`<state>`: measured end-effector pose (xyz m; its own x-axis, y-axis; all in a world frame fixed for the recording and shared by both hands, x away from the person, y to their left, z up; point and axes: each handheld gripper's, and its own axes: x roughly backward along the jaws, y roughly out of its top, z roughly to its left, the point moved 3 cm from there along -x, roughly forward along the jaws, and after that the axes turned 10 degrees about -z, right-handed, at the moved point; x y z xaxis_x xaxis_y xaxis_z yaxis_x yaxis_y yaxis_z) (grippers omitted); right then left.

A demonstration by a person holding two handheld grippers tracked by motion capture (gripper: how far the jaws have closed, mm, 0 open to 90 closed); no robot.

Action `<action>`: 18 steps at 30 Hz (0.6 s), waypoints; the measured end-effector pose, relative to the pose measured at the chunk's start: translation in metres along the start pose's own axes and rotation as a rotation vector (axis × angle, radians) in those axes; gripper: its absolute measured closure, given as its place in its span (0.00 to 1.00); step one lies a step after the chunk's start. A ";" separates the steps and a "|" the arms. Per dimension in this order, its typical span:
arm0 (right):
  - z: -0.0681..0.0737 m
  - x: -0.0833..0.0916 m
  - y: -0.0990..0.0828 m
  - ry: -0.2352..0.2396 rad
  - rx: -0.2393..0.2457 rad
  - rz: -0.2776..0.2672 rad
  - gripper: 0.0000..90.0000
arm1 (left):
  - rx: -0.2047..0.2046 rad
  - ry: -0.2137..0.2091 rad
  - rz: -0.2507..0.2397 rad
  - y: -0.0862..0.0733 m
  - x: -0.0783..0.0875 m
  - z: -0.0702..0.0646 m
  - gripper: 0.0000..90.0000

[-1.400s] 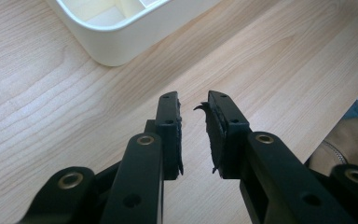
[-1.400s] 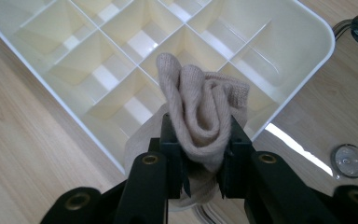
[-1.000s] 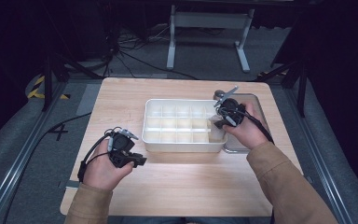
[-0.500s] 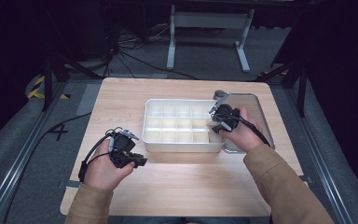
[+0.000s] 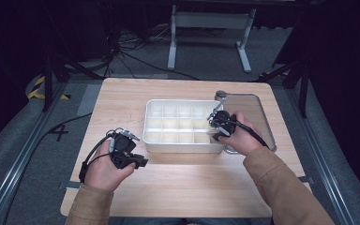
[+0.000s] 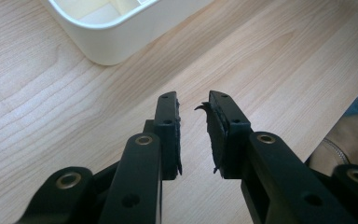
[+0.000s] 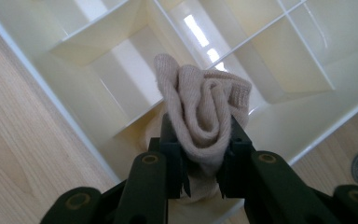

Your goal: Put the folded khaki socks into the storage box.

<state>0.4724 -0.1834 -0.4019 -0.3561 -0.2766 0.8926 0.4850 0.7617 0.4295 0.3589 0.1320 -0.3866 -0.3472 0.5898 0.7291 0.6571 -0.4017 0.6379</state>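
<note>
**Sock held over the divided tray's right end**

Sock [image 7: 203, 116], beige and rolled into a wad, sits clamped between the jaws of the right gripper [image 7: 204, 154], which hangs above the compartments at the right end of the tray.

Largest is the wooden table [image 5: 178, 187], pale and grained. Against its right edge lies a clear flat lid [image 5: 258, 117] with a small round knob at its far left corner. The white divided tray [image 5: 183, 146] stands at the table's middle, just beside the lid, its cells bare in the right gripper view. The right hand [image 5: 241, 138] reaches over the tray's near right corner. The left hand [image 5: 104, 166] rests near the table's left edge, apart from the tray's near left corner. Its left gripper [image 6: 193, 126] lies low over bare wood, jaws parted with nothing between them.
</note>
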 end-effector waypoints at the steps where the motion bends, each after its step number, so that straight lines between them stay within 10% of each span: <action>1: 0.001 -0.002 0.000 0.008 -0.005 0.012 0.84 | 0.000 0.000 0.000 0.000 0.000 0.000 0.82; 18: -0.003 -0.029 -0.006 0.026 -0.065 0.102 0.84 | -0.001 -0.007 0.005 0.000 -0.001 -0.001 0.82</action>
<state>0.4824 -0.1811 -0.4302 -0.2817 -0.2158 0.9349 0.5684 0.7475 0.3438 0.3582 0.1305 -0.3874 -0.3392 0.5932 0.7301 0.6581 -0.4050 0.6348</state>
